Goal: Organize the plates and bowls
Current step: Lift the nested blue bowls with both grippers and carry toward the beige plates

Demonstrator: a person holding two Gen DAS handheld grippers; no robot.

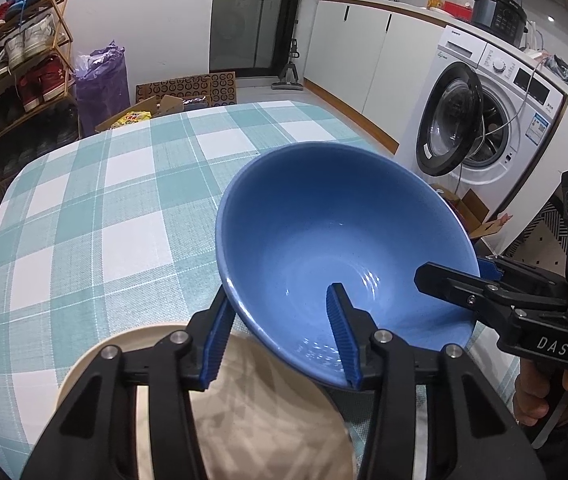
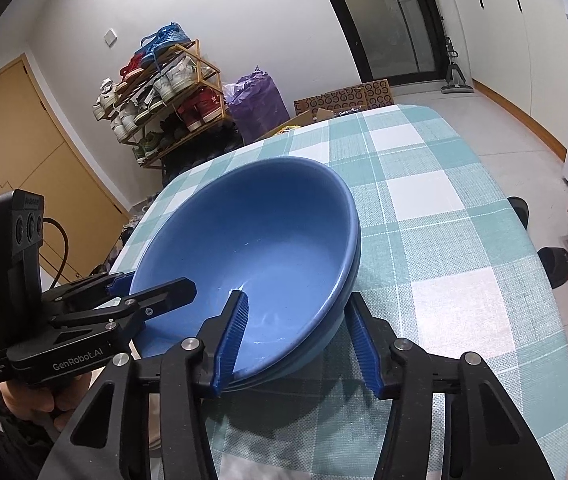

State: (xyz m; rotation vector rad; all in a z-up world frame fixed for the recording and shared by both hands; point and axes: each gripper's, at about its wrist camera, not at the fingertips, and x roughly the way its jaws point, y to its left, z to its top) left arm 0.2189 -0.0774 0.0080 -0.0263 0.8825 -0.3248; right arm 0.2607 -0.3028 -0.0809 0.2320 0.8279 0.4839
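A blue bowl (image 1: 336, 248) is tilted over the checked tablecloth, with both grippers at its rim. My left gripper (image 1: 280, 340) is open, its fingers straddling the near rim, one inside and one outside. My right gripper (image 2: 300, 340) is open too and straddles the opposite rim. In the right wrist view the blue bowl (image 2: 252, 252) appears nested in a second blue bowl (image 2: 336, 320) beneath it. A beige plate (image 1: 244, 412) lies under my left gripper. The right gripper (image 1: 456, 280) also shows in the left wrist view, and the left gripper (image 2: 152, 292) in the right wrist view.
The table (image 1: 84, 208) has a teal and white checked cloth. A shoe rack (image 1: 16, 80) and purple bag (image 1: 102, 80) stand beyond its far edge. A washing machine (image 1: 484, 120) with an open door stands to the right. Cardboard boxes (image 1: 188, 92) lie on the floor.
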